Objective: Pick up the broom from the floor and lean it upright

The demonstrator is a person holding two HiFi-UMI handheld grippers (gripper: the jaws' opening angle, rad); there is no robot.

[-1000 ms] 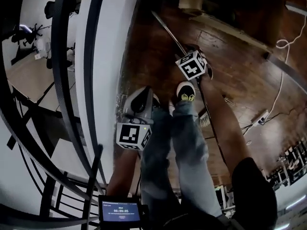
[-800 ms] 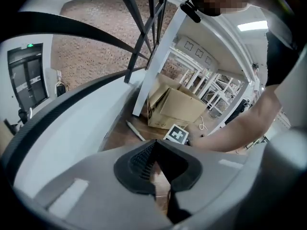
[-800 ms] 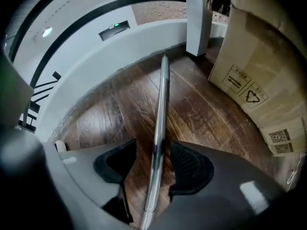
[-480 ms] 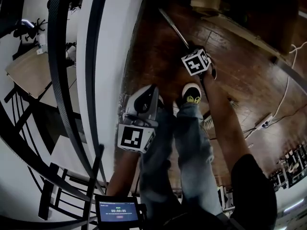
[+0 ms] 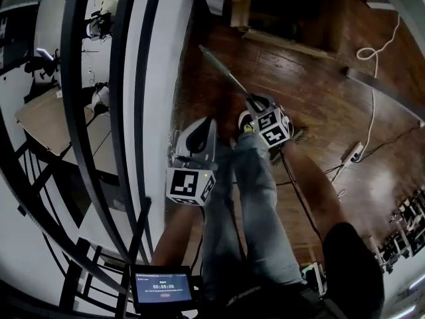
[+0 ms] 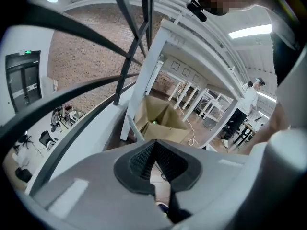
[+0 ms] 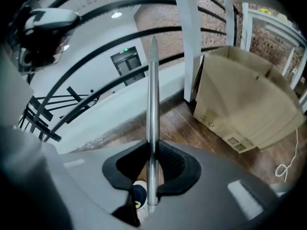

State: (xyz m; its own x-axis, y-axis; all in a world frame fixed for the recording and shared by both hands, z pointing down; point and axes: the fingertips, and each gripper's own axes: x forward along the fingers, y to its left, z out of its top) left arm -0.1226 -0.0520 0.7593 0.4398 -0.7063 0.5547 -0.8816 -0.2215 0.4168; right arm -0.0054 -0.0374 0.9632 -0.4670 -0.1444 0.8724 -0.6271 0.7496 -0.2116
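The broom's silver handle (image 5: pixel 222 72) slants up off the dark wooden floor, and its bristle head (image 5: pixel 300 136) shows just right of my right gripper (image 5: pixel 256 105). In the right gripper view the handle (image 7: pixel 153 95) runs straight up between the pads. The jaws of the right gripper (image 7: pixel 152 152) are closing and press on it from both sides. My left gripper (image 5: pixel 210 123) hangs over the person's legs, left of the broom and apart from it. In its own view the left gripper (image 6: pixel 154 146) has its pads together with nothing between them.
A black curved railing (image 5: pixel 73 111) and a white ledge (image 5: pixel 156 78) run along the left. A cardboard box (image 7: pixel 244 104) stands beyond the handle's tip. A white cable (image 5: pixel 368 52) and a power strip (image 5: pixel 350 153) lie on the floor at right. The person's shoe (image 5: pixel 246 120) is beside the handle.
Both grippers have risen. The right jaws went from wide open to closed on the broom handle, and the handle has come up off the floor with them.
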